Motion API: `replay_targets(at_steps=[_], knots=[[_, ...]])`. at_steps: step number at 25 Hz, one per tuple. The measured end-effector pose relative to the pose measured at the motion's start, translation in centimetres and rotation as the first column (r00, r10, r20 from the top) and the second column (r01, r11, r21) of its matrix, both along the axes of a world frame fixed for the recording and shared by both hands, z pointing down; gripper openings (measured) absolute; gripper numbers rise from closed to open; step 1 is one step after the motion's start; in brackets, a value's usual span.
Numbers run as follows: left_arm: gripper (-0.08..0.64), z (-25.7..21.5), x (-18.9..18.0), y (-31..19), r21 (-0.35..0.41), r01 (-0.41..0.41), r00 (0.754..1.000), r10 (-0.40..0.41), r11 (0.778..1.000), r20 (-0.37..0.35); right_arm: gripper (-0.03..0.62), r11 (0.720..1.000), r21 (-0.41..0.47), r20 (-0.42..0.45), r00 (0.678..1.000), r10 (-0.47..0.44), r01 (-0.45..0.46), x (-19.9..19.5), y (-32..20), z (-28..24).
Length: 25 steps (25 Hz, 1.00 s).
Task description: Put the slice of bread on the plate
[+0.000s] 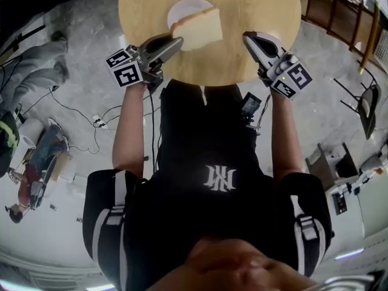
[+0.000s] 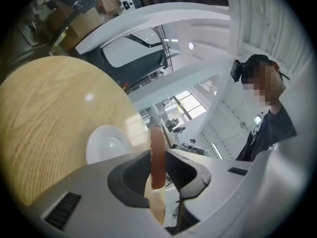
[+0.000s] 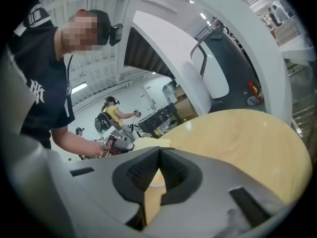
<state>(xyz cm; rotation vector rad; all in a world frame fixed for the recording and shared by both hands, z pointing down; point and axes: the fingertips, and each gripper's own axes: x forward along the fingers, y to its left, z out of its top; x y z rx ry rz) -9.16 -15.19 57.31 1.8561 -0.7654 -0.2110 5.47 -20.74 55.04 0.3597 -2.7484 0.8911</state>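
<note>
A round wooden table (image 1: 254, 5) carries a small white plate (image 1: 185, 9) near its middle. My left gripper (image 1: 176, 41) is shut on the slice of bread (image 1: 199, 29) and holds it just above the table, overlapping the plate's near edge. In the left gripper view the bread (image 2: 156, 155) stands edge-on, its brown crust pinched between the pads, with the plate (image 2: 105, 143) beyond on the table (image 2: 49, 113). My right gripper (image 1: 247, 38) hovers over the table's right side, shut and empty. In the right gripper view its pads meet at the tip (image 3: 159, 152); the bread (image 3: 151, 143) shows beyond them.
The table's near edge (image 1: 206, 83) sits close to my body. Cables (image 1: 97, 121) trail over the grey floor at left, where someone sits (image 1: 36, 168). A dark chair (image 1: 367, 105) stands at right. Another person (image 3: 111, 114) with grippers is in the distance.
</note>
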Motion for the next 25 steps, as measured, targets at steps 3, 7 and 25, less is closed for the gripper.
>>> replay_targets(at_steps=[3,7,25], knots=[[0.106,1.5,-1.0,-0.4,-0.06,0.035,0.999,-0.033,0.998,0.028,-0.003,0.999,-0.017,0.007,0.999,0.047,-0.047,0.3,-0.8,1.3],[0.106,2.0,-1.0,0.0,-0.114,0.05,0.998,-0.047,0.992,0.034,-0.003,0.999,-0.029,-0.018,0.999,0.037,-0.038,0.9,0.1,3.1],[0.157,5.6,-1.4,-0.3,-0.166,0.029,0.905,0.044,0.986,0.423,-0.002,0.998,-0.058,0.026,0.999,0.039,-0.037,1.3,1.7,5.4]])
